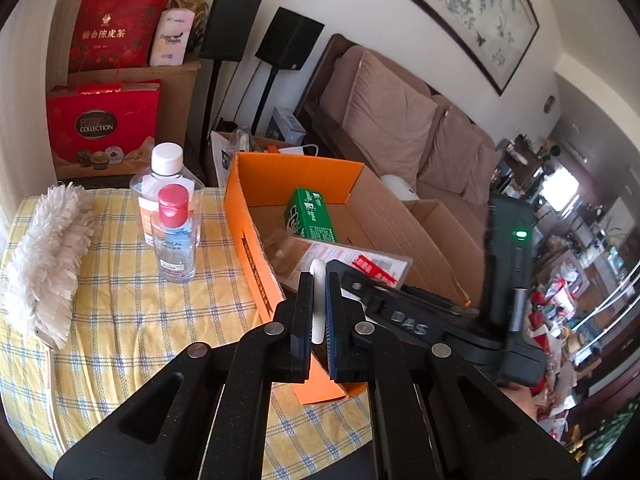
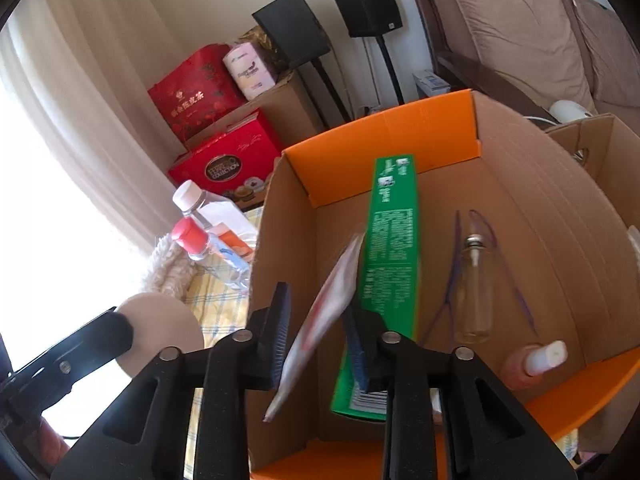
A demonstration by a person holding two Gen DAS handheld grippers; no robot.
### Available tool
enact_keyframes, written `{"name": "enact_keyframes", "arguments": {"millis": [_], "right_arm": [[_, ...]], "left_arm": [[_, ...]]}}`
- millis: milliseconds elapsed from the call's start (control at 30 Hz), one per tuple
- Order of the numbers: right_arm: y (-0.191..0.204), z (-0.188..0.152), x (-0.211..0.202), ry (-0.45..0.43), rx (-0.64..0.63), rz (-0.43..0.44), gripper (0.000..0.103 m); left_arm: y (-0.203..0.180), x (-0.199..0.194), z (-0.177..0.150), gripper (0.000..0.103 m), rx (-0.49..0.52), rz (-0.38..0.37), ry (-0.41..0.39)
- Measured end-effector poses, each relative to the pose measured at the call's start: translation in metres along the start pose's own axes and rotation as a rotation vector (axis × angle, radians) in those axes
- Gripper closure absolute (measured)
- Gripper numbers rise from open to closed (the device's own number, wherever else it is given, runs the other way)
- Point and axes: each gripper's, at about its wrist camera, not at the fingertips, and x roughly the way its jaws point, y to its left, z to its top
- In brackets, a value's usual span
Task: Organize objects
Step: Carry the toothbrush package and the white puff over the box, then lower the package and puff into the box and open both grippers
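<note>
Orange box [image 2: 520,184] on checked table [image 1: 132,312], holding green carton [image 2: 394,248], clear vial [image 2: 475,292], pink bottle [image 2: 534,362]; right gripper [image 2: 320,340] jaws parted around flat packet [image 2: 320,320] inside box; left gripper [image 1: 319,304] clamps white disc [image 1: 318,304] at box's edge.

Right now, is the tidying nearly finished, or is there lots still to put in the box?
About halfway. Done: the green box, clear bottle and pink bottle lie in the cardboard box. In hand: the left gripper holds a flat round thing; a packet sits between the right gripper's open fingers. Left on the table: two bottles and a duster.
</note>
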Motion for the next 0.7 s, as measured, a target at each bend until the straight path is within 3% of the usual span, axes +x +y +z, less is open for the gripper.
{"name": "enact_keyframes", "arguments": {"millis": [133,433,700], "right_arm": [[-0.008,0.000,-0.023,-0.016,-0.020,-0.013,0.061],[-0.029,-0.008,-0.067,-0.084,-0.022,-0.092,0.055],[-0.041,-0.013,-0.077,-0.102,-0.023,-0.124,0.054]], "left_arm": [[-0.011,0.010,0.002,0.098,0.020,-0.005,0.014],[-0.043,0.047,0.012,0.098,0.066,-0.039,0.073],[-0.047,0.095,0.031,0.098,0.037,-0.055,0.128]]}}
